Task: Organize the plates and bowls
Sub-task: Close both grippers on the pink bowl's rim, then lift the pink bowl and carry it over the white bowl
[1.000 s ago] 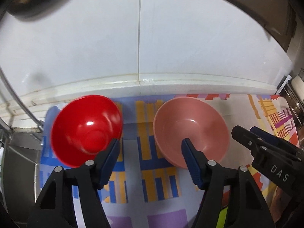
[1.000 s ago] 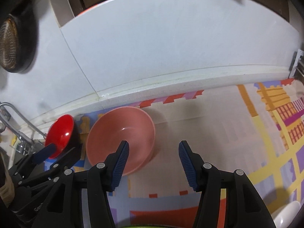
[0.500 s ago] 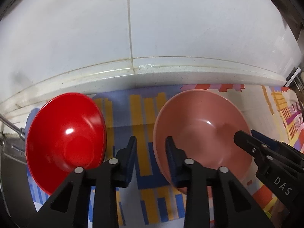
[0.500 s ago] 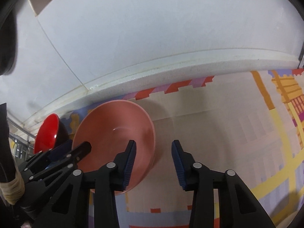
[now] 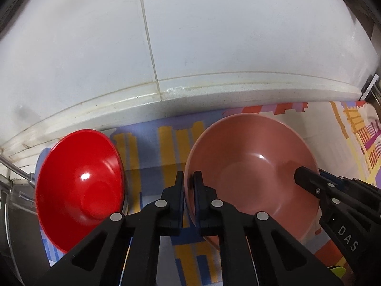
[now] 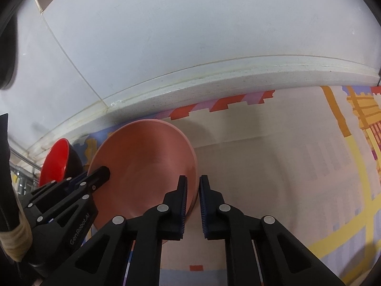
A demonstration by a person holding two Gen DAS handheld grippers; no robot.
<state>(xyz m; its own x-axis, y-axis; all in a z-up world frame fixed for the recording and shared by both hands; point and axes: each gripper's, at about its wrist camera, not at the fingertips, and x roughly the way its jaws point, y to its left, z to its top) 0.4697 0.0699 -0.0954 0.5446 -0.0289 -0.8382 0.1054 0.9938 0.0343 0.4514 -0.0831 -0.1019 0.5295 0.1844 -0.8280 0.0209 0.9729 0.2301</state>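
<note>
White tiled wall [image 5: 214, 47] behind the patterned desk [image 6: 273, 157]. I had left gripper [image 5: 188, 187] and right gripper [image 6: 192, 188] both clamped on opposite rims of the pink bowl [image 5: 250, 166]; red bowl [image 5: 78, 186] sat beside it, untouched.

Left wrist view: rides the left gripper [image 5: 188, 186], looking forward and steeply down along its jaws — close over the bench [image 5: 152, 152], facing the white tiled wall [image 5: 214, 35].
Left view framing: red bowl [image 5: 78, 190] at left, pink bowl [image 5: 252, 174] right of centre, right gripper [image 5: 307, 181] entering from the right edge.
Right wrist view: rides the right gripper [image 6: 192, 190], same steep downward tilt, same wall [image 6: 190, 28] ahead, set further right along the patterned mat [image 6: 273, 162].
Right view framing: pink bowl [image 6: 142, 166] left of centre, red bowl [image 6: 56, 164] small at far left.
Shared: both bowls, mat, wall ledge — each view also catches the other gripper, the left one [image 6: 100, 174] seen from the right.
</note>
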